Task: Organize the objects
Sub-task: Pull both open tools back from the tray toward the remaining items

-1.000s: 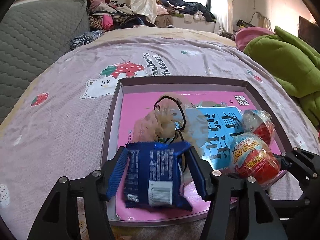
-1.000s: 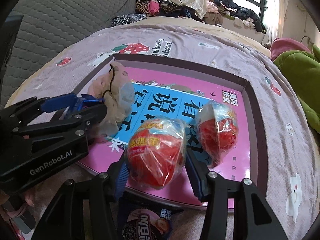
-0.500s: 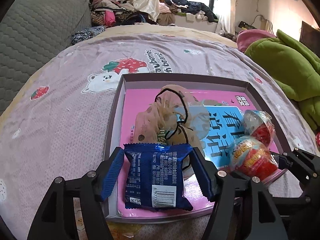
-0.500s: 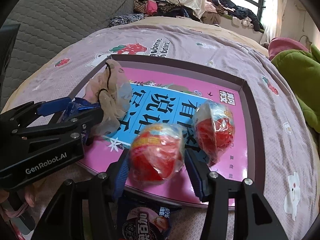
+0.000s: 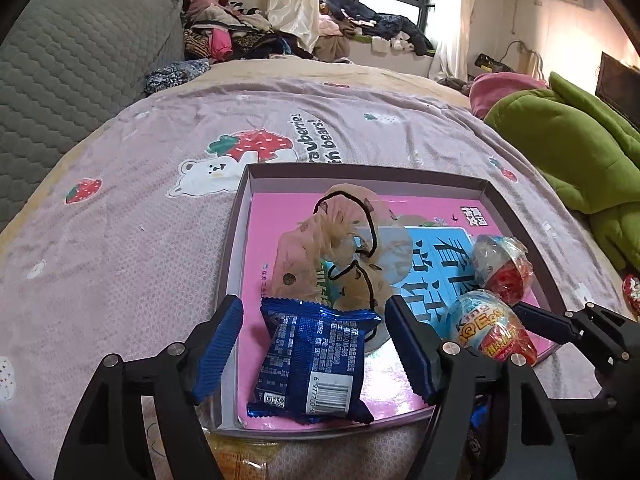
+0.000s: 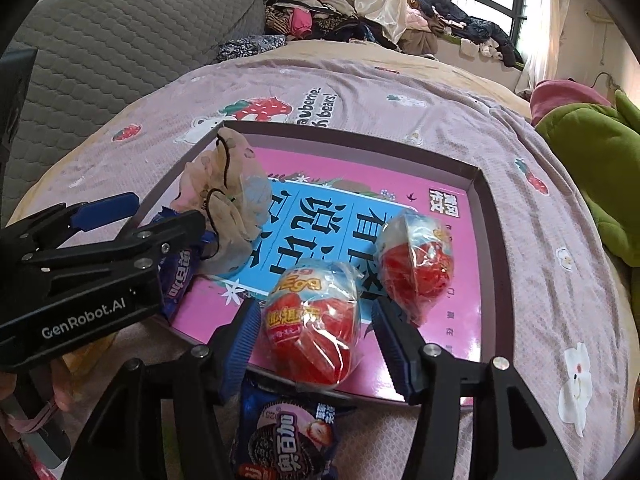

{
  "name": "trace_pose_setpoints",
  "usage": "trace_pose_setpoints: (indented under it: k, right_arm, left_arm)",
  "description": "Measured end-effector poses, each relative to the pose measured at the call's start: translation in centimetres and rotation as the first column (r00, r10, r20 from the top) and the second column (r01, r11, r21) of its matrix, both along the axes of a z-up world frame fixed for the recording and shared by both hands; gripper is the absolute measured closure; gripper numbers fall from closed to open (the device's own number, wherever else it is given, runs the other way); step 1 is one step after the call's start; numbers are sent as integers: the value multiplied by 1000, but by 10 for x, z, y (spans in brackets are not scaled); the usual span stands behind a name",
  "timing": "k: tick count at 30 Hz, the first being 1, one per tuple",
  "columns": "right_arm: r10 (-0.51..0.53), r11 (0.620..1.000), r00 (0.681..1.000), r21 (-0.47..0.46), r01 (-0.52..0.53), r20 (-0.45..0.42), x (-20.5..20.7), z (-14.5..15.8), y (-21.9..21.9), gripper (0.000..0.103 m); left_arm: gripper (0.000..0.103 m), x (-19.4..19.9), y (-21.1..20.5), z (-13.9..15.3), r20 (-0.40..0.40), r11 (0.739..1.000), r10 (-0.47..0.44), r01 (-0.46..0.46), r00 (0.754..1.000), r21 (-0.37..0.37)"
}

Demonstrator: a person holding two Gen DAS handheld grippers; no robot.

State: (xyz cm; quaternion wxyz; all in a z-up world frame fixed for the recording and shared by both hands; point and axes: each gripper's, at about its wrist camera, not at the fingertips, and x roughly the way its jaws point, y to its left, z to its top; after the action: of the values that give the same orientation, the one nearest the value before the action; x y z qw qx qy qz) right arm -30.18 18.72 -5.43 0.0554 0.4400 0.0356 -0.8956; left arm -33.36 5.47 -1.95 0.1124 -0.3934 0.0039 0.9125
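A shallow box lid with a pink and blue printed floor lies on the bed. In it lie a blue snack packet, a beige scrunchie with a black cord, and two red wrapped eggs. My left gripper is open, its jaws either side of the blue packet and clear of it. My right gripper is open around the nearer egg, which rests at the lid's front edge.
A second blue snack packet with a strawberry picture lies on the sheet just in front of the lid. A green blanket is at the right. A grey quilted headboard is at the left, with piled clothes behind.
Both grippers have opened. The blue packet left the left jaws and lies in the lid. The egg left the right jaws and rests in the lid. Both grippers have drawn back slightly.
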Motion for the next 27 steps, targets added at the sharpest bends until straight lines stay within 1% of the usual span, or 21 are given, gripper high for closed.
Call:
trace_pose_setpoints:
  k: [9,15,20,27]
  right_arm:
    - [-14,1000,1000,12,14,-19,15,18,6,45]
    - [-28,1000,998,1,28,-48,27,40,11,43]
    - [-30,1000,997,4,30,-71,38,60,12,42]
    - [-29,1000,994,6,30,-108,59,92,10,41]
  left_arm:
    - [25,15,-7,16,-2,1000,6,-6,1000,9]
    - [24,31,-12,32,-16,1000,8,-8,1000,1]
    - [24,47,-20,52,-36,1000,17,-16,999,9]
    - [24,72,-25,76,-55,1000,10,-10,998,-3]
